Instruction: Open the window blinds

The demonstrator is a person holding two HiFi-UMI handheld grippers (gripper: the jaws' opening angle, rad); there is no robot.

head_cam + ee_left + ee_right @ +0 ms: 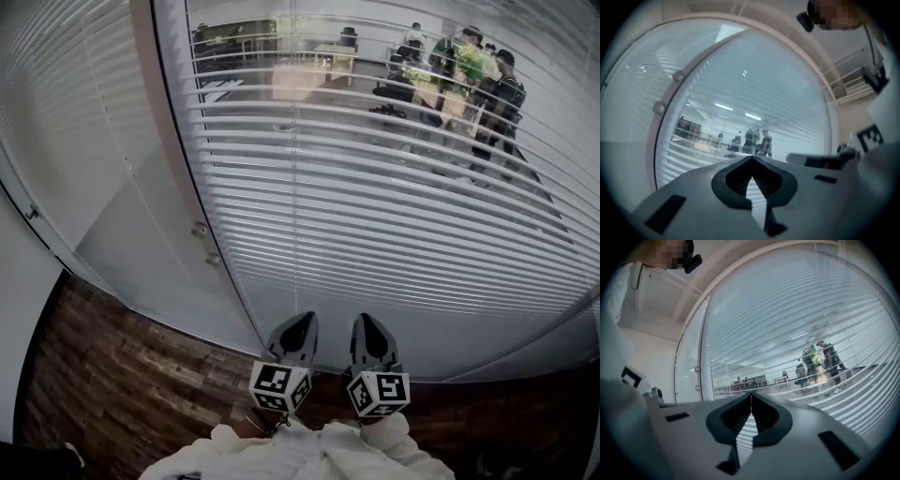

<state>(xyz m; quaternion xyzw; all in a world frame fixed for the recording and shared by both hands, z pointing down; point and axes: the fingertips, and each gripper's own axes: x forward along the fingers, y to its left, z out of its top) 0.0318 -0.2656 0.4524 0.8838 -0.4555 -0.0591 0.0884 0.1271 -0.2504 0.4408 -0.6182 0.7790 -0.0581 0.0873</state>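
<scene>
Since my left gripper (302,323) and right gripper (364,321) are both pinched together and empty, I risk skidding off the middle-left frame knob (200,230) or jabbing the blinds (375,206).

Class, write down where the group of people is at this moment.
In the head view the group of people is at upper right, in the room beyond the window blinds, seen between the slats.

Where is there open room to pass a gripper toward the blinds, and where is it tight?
Open: the blinds face above the left gripper and right gripper, and the wood floor left of them. Tight: the narrow gap between the two grippers, side by side, and around the two knobs on the left panel.
</scene>
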